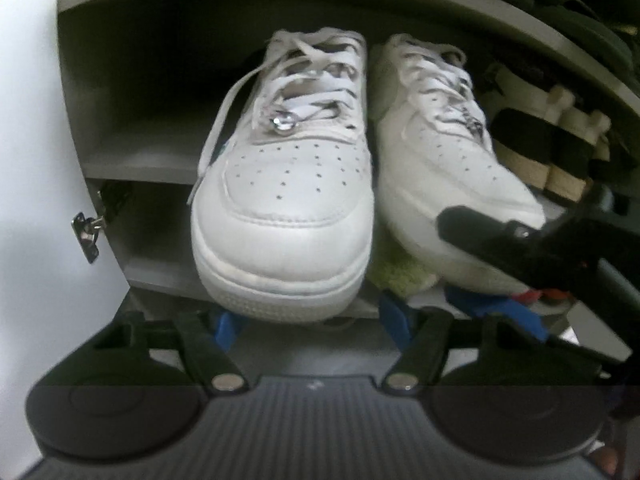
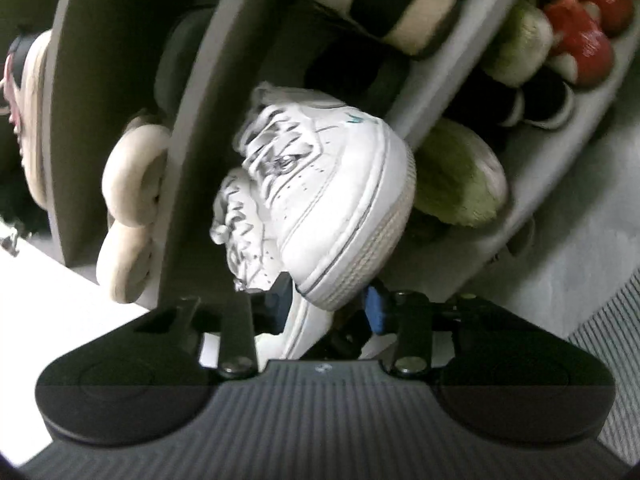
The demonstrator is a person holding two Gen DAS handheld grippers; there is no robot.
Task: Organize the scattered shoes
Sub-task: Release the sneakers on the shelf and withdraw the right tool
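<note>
Two white sneakers sit side by side on a grey shelf (image 1: 132,168) of a shoe cupboard, toes pointing out over the shelf's front edge. In the left wrist view, the left sneaker (image 1: 284,208) is right in front of the left gripper (image 1: 316,322). Its toe hangs over the blue pads (image 1: 226,328), which stand one on each side of the toe, a bit below it. The pads do not seem to press on the shoe, so the left gripper looks open, fairly wide. A shiny little charm (image 1: 285,121) sits on the laces of this sneaker. The right sneaker (image 1: 440,184) is just beside the first one and touches it along the side. The right gripper (image 1: 480,300) reaches in at this shoe's toe, with one black finger on top of the toe and a blue pad under it. In the right wrist view the picture is rolled over on its side. There the right sneaker (image 2: 340,200) has its toe between the two blue pads (image 2: 376,308) of the right gripper (image 2: 326,308), and the pads sit close on the sole, so it seems to be holding the shoe. A fluffy green slipper (image 2: 456,184) lies on the shelf below the sneakers. Black and cream sandals (image 1: 560,148) stand on the same shelf, beside the right sneaker. Red shoes (image 2: 580,36) sit further along the lower shelf.
</note>
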